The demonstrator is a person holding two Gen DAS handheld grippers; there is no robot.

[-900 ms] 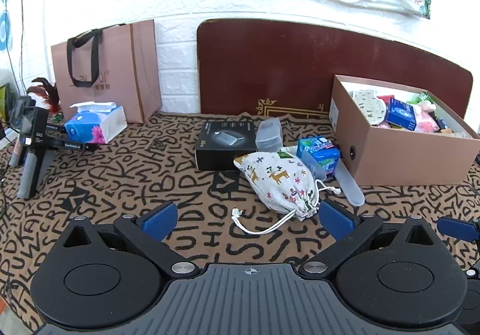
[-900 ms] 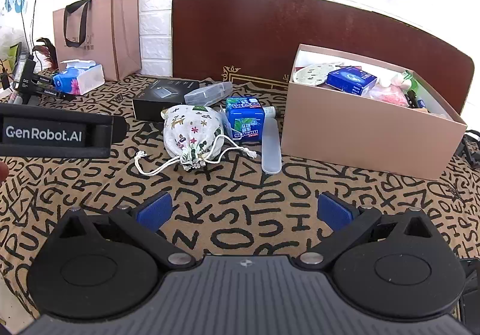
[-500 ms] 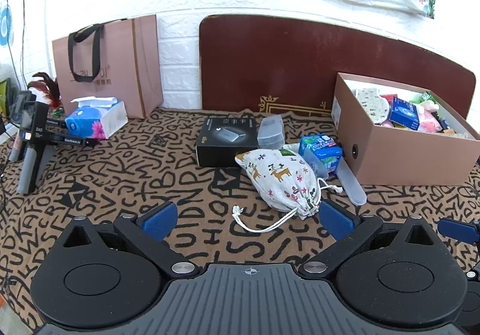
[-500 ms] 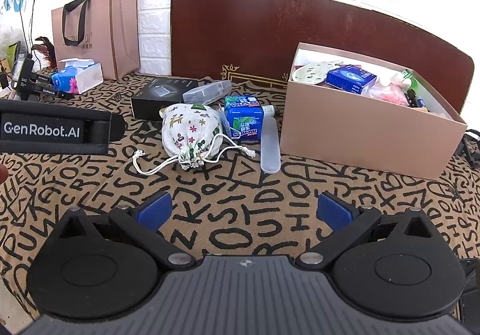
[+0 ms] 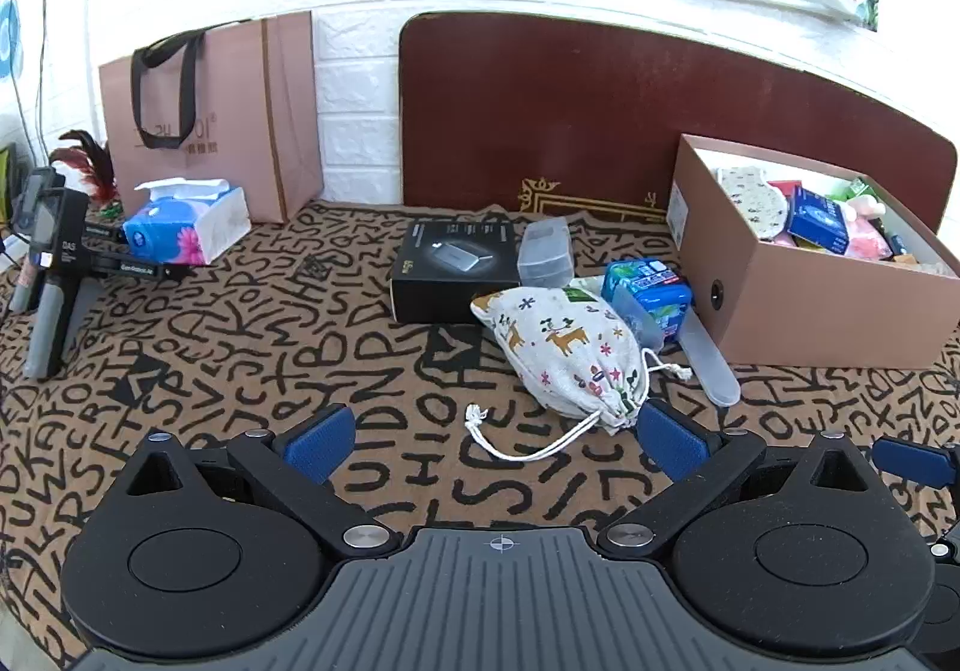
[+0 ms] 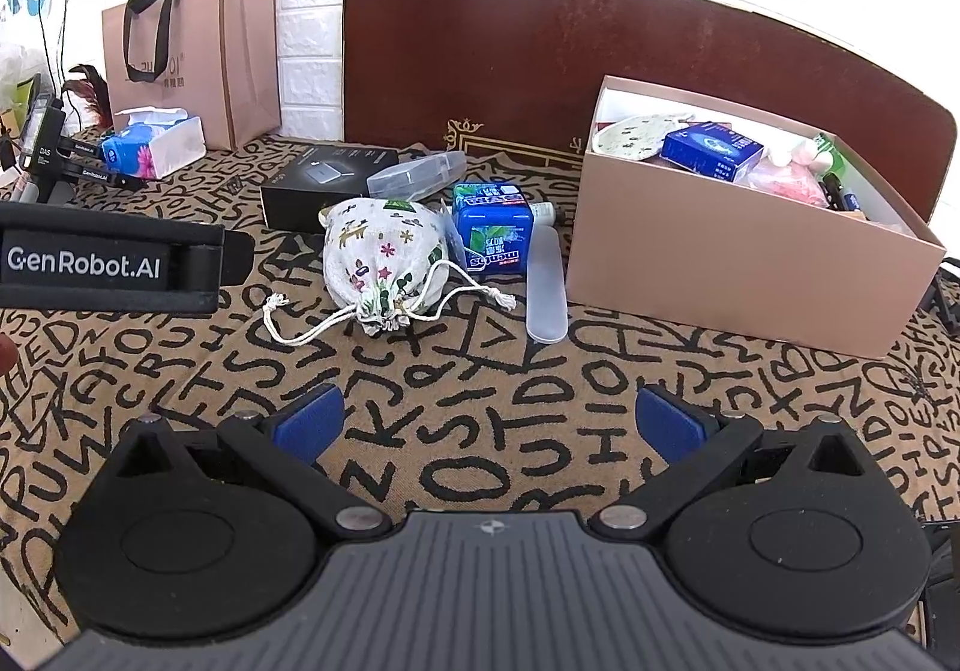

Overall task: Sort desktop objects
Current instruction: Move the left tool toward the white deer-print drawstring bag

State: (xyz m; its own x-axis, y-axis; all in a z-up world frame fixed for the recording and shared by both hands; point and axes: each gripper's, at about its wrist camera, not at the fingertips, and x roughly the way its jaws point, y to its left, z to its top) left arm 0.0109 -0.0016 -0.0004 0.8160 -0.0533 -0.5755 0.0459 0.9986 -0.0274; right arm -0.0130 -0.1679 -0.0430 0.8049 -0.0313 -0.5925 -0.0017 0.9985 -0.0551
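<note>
Presently we find both grippers spread wide and gripping nothing, held low over the cloth (image 5: 252, 347). Our left gripper (image 5: 495, 440) has its blue pads (image 5: 321, 440) well apart; the pouch's loose cord lies on the cloth between them. Our right gripper (image 6: 489, 425) is likewise released, with only lettered cloth between its pads (image 6: 309, 422).

We take the box (image 5: 798, 305) as landmark. It stands open at the right of the cloth, before a dark board (image 5: 570, 119), and already holds several items, among them a blue carton (image 5: 819, 221) and a spotted fabric piece (image 5: 750, 194).

Just left of the box a frosted case (image 6: 546, 281) lies flat, near its front corner. Beside that stands a blue mints pack (image 6: 493, 236). Further left the pouch (image 6: 381, 260), white with a deer print, rests against the pack, its drawn neck pointing toward us. Behind the pouch sits a black carton (image 5: 453, 272) with a clear case (image 5: 546, 251) leaning on its right edge.

Well left of the box, by the wall, we note a paper bag (image 5: 216, 113), a tissue pack (image 5: 186, 227) and a black stand (image 5: 51, 275).
</note>
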